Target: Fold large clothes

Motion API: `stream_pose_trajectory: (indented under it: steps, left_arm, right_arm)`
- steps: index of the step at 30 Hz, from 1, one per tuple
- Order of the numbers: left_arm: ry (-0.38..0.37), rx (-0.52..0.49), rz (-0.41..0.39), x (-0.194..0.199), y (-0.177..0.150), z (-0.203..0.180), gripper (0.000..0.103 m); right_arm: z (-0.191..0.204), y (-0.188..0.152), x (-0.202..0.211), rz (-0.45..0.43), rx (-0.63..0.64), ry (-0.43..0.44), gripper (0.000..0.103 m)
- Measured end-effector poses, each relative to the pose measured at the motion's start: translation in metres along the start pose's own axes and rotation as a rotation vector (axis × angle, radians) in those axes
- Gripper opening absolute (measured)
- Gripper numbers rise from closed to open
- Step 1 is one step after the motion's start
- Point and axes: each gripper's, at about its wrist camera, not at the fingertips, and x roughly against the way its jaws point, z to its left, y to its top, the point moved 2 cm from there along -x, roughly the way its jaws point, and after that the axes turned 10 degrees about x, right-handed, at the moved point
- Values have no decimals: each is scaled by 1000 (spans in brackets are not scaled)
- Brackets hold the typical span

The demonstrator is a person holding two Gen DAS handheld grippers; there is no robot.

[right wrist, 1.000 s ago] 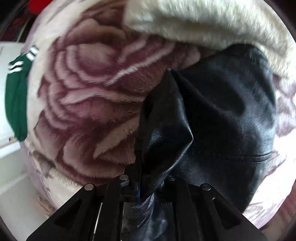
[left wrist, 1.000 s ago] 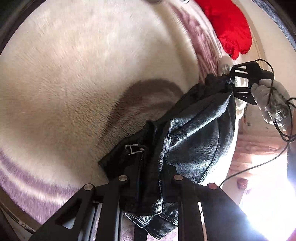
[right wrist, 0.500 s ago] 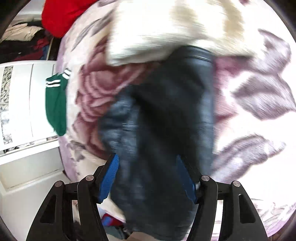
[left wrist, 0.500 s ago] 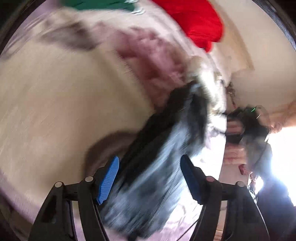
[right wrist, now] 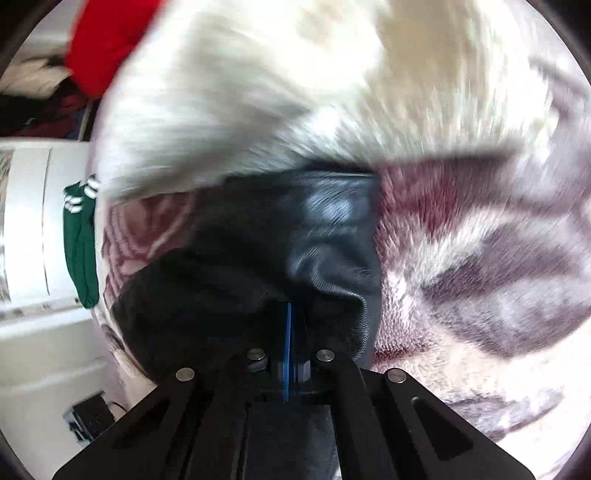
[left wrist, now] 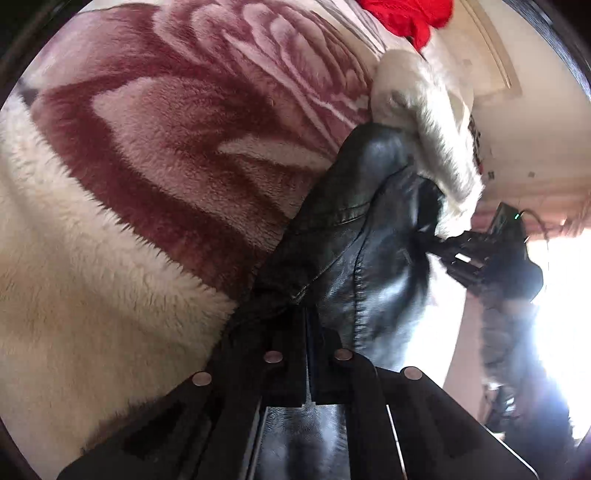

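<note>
A black leather jacket (left wrist: 373, 258) lies bunched on a fleece blanket with a maroon rose print (left wrist: 177, 140). My left gripper (left wrist: 308, 354) is shut on the jacket's near edge. My right gripper (right wrist: 290, 332) is shut on another part of the jacket (right wrist: 258, 266), its blue pads pressed together in the leather. The right gripper also shows in the left wrist view (left wrist: 476, 258), at the jacket's far side. A white furry garment (left wrist: 428, 122) lies over the jacket's far end and fills the top of the right wrist view (right wrist: 277, 92).
A red garment (left wrist: 406, 14) lies at the far end of the blanket. A green garment with white stripes (right wrist: 79, 240) hangs at the bed's edge beside white furniture (right wrist: 33, 229). Bright window glare fills the right of the left wrist view.
Both grippers were shut on the jacket a second ago, opened and let it drop half a second ago, and have now closed on it again, lower and nearer the blanket.
</note>
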Motion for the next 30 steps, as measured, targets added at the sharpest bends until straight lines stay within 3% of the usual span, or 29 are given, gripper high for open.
stream_pose_trajectory:
  steps: [2,4,5,6,7,8,10,12,13,15,19,22,23,24,26,29,30]
  left_arm:
    - [26,-10,-8,13,0,-12,4]
    - [-4,-56,-37,28,0,-35,11]
    - [-31,-97,-43,29,6,-53,26]
    - [-45,-129,-43,25,10,-66,54]
    - [-44,-163,-51,19,17,-77,65]
    - [-24,-186,-75,10,27,-85,69]
    - [28,-190,-94,-18,57,-92,65]
    - [151,-161,-104,-48,87,-78,16]
    - [172,-150,-90,-58,92,-69,15]
    - [154,-108,-28,-73,102,-45,14]
    - [42,-79,-17,-35,96,-41,14]
    - [-38,-97,-35,24,70,-37,15]
    - [-30,-102,-62,50,55,-31,24]
    - [-16,-101,-78,64,45,-25,41]
    - [4,-88,-113,93,19,-12,60]
    - [96,-66,-167,121,-32,24,60]
    - [132,-56,-179,112,-39,27,60]
  right_arm:
    - [11,0,10,-7,35,-9,1]
    - [24,-5,28,-48,106,-7,8]
    - [29,-8,38,-76,140,-6,14]
    - [32,-9,44,-98,161,13,25]
    - [32,-10,46,-107,166,24,32]
    - [31,-9,46,-116,167,45,37]
    - [25,-2,38,-107,163,55,37]
    - [14,8,28,-109,141,22,36]
    - [7,14,21,-102,133,9,33]
    - [2,19,14,-90,132,-47,9]
    - [1,21,5,-38,129,-60,9]
    - [13,4,32,-49,142,-44,39]
    - [15,-8,43,-57,140,-37,49]
    - [18,-25,54,-64,137,-8,50]
    - [21,-53,63,-43,125,26,50]
    - [33,-100,61,2,82,111,50]
    - [43,-112,55,27,68,159,47]
